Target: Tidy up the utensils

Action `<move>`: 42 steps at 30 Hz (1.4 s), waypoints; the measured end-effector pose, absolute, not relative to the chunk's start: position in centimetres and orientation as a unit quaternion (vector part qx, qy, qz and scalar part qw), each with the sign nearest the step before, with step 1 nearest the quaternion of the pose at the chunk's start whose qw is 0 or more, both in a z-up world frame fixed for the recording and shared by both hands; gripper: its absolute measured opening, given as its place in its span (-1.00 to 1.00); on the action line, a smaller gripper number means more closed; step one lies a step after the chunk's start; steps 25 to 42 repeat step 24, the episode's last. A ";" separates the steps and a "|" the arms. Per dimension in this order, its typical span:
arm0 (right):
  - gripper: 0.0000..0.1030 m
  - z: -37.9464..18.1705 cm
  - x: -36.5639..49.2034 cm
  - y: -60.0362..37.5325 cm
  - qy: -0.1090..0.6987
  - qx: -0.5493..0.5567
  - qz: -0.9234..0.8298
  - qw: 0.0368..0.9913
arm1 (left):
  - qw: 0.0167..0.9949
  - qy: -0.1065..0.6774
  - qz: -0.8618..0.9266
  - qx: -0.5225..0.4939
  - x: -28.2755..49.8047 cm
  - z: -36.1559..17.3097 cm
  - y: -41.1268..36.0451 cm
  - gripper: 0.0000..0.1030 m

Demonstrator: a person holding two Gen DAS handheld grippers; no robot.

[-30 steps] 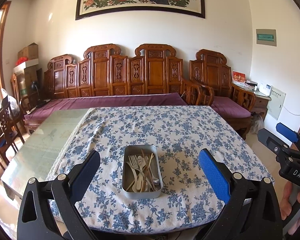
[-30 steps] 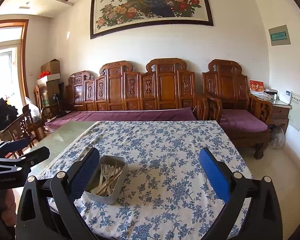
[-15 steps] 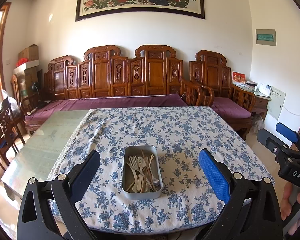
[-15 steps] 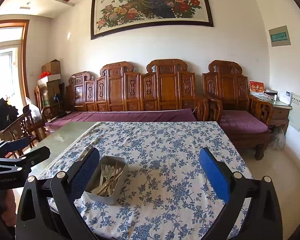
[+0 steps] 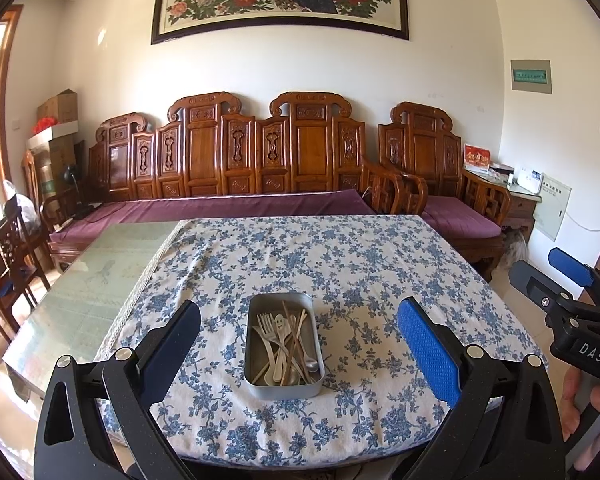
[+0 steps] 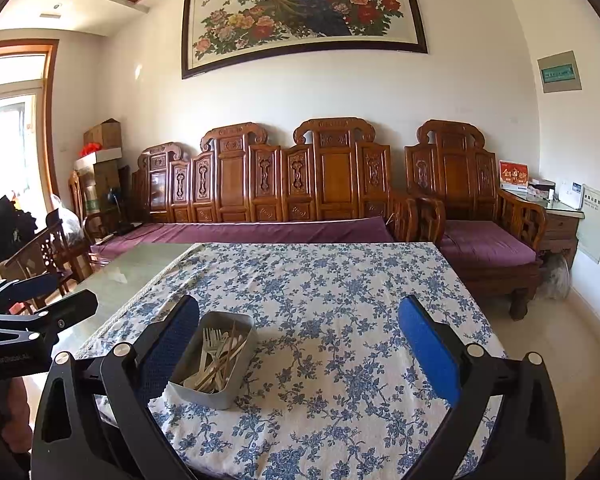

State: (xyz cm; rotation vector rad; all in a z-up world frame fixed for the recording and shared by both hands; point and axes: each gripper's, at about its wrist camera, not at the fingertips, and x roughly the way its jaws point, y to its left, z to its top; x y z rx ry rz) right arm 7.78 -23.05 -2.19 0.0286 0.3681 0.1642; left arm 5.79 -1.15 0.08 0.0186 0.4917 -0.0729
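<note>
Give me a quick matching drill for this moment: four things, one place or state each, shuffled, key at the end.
Things:
1. metal tin
2. tablecloth
3. left tongs
4. peacock painting

Places or states:
A. hung on the wall above the carved wooden sofa
B. open, holding nothing
C. blue floral, covers only part of the table
D. on the cloth, full of pale forks, spoons and chopsticks

Pairs: 1-D, 2-C, 3-B, 4-A

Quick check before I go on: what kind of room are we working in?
Most likely a home living room: a carved wooden sofa with purple cushions, a framed peacock painting above it, and a table under a blue floral tablecloth holding the metal utensil tin.
</note>
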 end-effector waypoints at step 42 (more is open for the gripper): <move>0.95 -2.3 7.8 -23.1 0.183 0.015 0.081 0.980 | 0.970 0.240 -0.039 0.011 5.5 0.7 -1.5 0.85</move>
